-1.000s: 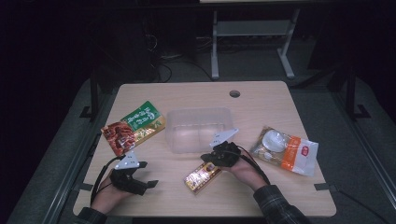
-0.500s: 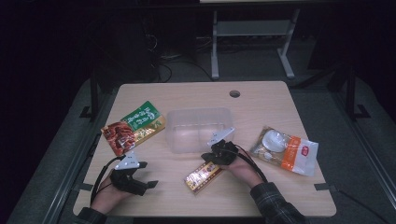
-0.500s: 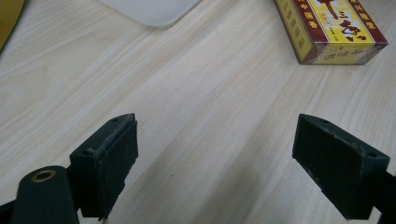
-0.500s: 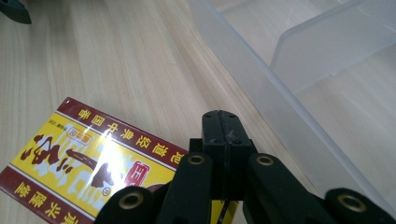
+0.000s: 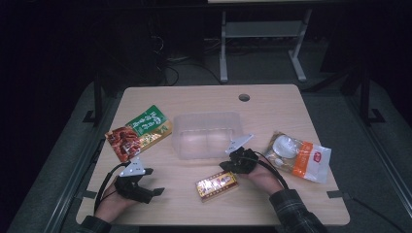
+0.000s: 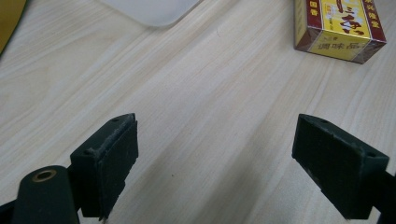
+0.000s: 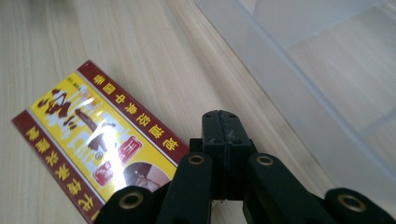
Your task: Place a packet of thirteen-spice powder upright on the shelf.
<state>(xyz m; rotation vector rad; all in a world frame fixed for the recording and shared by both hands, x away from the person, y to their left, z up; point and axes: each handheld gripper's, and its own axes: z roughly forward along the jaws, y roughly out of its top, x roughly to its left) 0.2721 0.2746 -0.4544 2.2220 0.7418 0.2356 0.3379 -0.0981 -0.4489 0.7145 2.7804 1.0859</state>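
A yellow and red box [image 5: 216,185] lies flat on the wooden table [image 5: 272,116], near the front middle. My right gripper [image 5: 226,166] is just beyond the box's right end, shut with nothing between its pads. In the right gripper view its shut jaws [image 7: 223,126] stand between the box [image 7: 93,140] and the wall of a clear plastic container [image 7: 327,70]. My left gripper [image 5: 156,189] rests at the front left, open and empty, pointing toward the box. In the left gripper view the wide jaws [image 6: 215,158] frame bare wood, with the box [image 6: 337,25] beyond.
The clear container [image 5: 208,135] stands at the table's middle. A green and red snack packet [image 5: 138,133] lies to its left. A white and orange bag [image 5: 299,156] lies to its right. A cable hole [image 5: 244,97] is near the far edge.
The right hand has shifted a little beside the box. The left gripper has stayed put.
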